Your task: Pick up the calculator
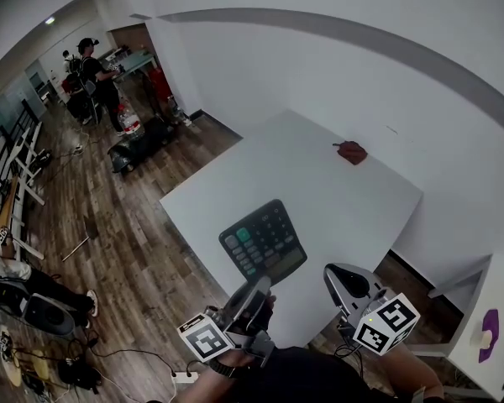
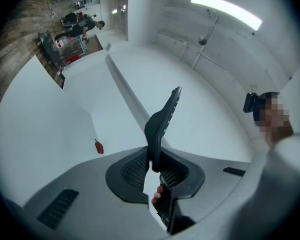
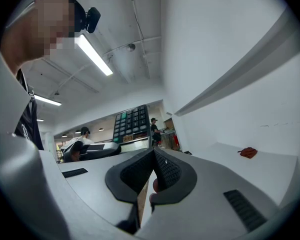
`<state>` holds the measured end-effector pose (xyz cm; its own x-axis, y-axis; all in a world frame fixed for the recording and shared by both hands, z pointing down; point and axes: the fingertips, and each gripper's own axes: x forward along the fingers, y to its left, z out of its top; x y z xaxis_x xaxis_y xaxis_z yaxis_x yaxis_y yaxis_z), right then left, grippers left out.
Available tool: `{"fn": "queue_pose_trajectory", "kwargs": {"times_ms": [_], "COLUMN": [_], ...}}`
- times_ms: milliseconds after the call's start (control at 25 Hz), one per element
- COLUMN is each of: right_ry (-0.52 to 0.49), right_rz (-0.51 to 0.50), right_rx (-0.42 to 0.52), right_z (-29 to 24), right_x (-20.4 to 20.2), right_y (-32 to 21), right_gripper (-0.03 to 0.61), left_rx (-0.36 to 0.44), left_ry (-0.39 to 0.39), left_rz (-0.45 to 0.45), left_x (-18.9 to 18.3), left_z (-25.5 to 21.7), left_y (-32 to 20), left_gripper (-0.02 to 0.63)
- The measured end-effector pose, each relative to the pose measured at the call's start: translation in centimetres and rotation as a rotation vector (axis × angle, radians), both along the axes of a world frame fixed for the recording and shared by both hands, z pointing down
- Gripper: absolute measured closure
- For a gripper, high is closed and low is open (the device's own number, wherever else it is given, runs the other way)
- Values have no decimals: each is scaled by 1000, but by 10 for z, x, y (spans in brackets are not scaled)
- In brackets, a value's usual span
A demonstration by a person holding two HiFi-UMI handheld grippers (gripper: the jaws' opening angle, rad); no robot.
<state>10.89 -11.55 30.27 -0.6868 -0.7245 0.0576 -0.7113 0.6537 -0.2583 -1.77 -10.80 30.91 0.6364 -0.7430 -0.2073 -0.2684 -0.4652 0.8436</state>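
We have the left gripper [image 2: 153, 165] clenched on the calculator [image 2: 162, 120]. Its two black ribbed pads press on the lower end of the dark body. In the left gripper view the calculator shows edge-on and rises up and away from the jaws, tilted a little to the right. A fingertip shows through the gap below the pads.

In the head view the left gripper [image 1: 254, 293] sits at the bottom of the frame. The calculator [image 1: 263, 240] is held in the air above the near part of the white table [image 1: 353, 208], keys facing up toward us, with one green key among the dark ones.

Our right gripper [image 3: 152, 156] is closed on nothing, its pads meeting at the tips. In the head view the right gripper [image 1: 340, 280] hangs just to the right of the calculator, apart from it. From the right gripper view we see the calculator [image 3: 131, 121] face-on, up and to the left of the jaws.

A small red object [image 1: 350, 151] lies alone on the far side of the table, near the white wall and well apart from both grippers.

Left of the table is a wooden floor [image 1: 126, 225], with cables and equipment at the lower left. A person in dark clothes [image 1: 97, 74] stands far off by a workbench. At the far right a purple thing [image 1: 490, 324] lies on another white surface.
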Motion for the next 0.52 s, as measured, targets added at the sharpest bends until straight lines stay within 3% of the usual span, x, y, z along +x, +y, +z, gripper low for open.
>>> {"fn": "queue_pose_trajectory", "kwargs": {"times_ms": [520], "right_ry": [4], "right_rz": [-9], "right_rx": [0], "right_z": [-3], "right_x": [-12], "right_y": [-3], "right_gripper": [568], "left_rx": [-1], "left_ry": [-2], "left_rz": [-6], "left_x": [-9], "left_z": [-2], "left_y": [-4], "left_gripper": [563]}}
